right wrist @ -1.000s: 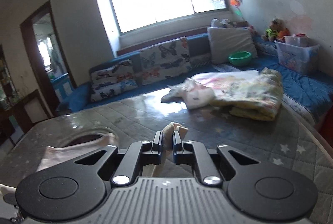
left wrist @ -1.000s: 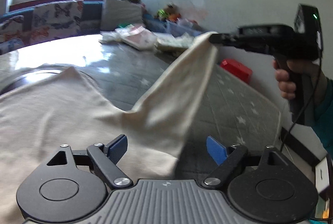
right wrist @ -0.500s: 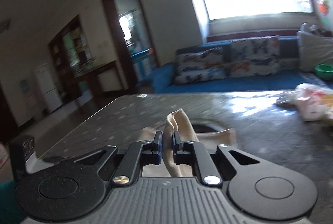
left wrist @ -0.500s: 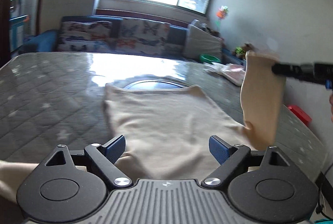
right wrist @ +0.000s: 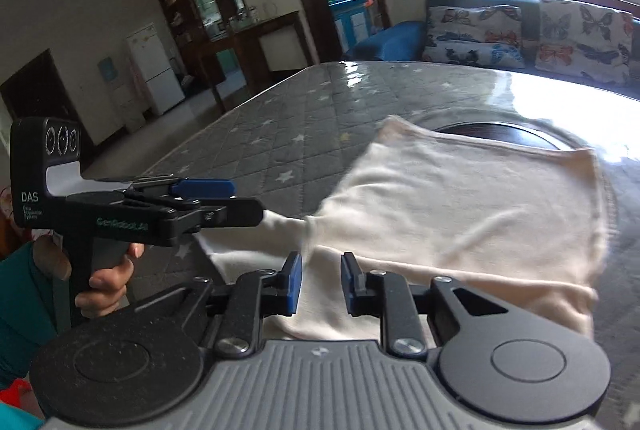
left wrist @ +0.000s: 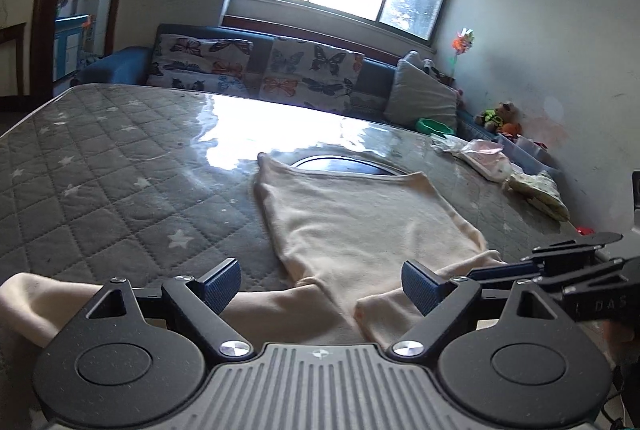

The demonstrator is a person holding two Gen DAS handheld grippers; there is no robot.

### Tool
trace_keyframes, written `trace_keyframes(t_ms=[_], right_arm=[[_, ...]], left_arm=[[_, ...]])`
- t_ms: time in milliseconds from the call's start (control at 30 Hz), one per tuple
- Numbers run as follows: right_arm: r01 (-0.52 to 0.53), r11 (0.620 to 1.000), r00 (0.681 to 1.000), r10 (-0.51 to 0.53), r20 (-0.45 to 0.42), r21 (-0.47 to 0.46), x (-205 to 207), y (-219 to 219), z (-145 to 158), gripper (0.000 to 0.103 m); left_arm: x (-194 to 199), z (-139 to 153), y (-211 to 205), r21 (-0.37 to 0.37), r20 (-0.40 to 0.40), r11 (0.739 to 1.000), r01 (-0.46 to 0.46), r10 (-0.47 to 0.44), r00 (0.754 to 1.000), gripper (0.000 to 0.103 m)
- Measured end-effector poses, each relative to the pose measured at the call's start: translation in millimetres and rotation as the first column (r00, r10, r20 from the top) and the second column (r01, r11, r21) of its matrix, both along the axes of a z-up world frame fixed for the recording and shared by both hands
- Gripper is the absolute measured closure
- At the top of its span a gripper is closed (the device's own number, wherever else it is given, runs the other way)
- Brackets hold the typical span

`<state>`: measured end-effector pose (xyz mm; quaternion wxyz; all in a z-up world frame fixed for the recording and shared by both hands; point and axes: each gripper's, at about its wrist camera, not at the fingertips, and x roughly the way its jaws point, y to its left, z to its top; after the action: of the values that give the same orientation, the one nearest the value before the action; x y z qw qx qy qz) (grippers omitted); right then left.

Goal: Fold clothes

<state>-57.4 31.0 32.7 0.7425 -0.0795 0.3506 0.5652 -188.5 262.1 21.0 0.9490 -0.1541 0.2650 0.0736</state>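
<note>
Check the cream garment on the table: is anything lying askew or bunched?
Mostly flat. The cream garment has its right sleeve folded in over the body, but the left sleeve trails out sideways, not yet folded. Both grippers are open.

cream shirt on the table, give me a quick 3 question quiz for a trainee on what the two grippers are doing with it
1. True or false: the right gripper is clamped on the cream shirt.
2. Which sleeve is folded onto the shirt's body? A) the one by the right gripper B) the one by the left gripper C) neither
3. Fill in: the shirt lies on a grey quilted cover printed with white ____.

Key: 1 false, its jaws are open, with cloth beneath them. 2 A; the other sleeve lies spread out to the side. 3 stars.
</note>
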Motion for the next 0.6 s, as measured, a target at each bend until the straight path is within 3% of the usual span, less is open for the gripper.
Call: trace_keyframes(t_ms=[200,367,600], right_arm=[[0.162,0.982,0.986,-0.158,0.047,-0.097,30.3,-45.5,-12.1,0.082],[0.235,0.96,0.972,-0.23,0.049,-0.153,50.4,-68.9,-29.6,0.083],[0.235,0.968,0.971,-0.229,0.072,-0.087,63.8,-61.0,-22.3,0.083]], left_arm=[[22.1,1.4,-27.9,-0.012,0.007,0.992,0.125,-0.125,0.992,0.015],[42.6,-9.8,-51.3,-0.026,-0.035,0.977,0.21,-0.211,0.977,0.025],[55.4,-22.2,-64.9,-0.06,-0.075,0.962,0.265,-0.269,0.96,0.044]])
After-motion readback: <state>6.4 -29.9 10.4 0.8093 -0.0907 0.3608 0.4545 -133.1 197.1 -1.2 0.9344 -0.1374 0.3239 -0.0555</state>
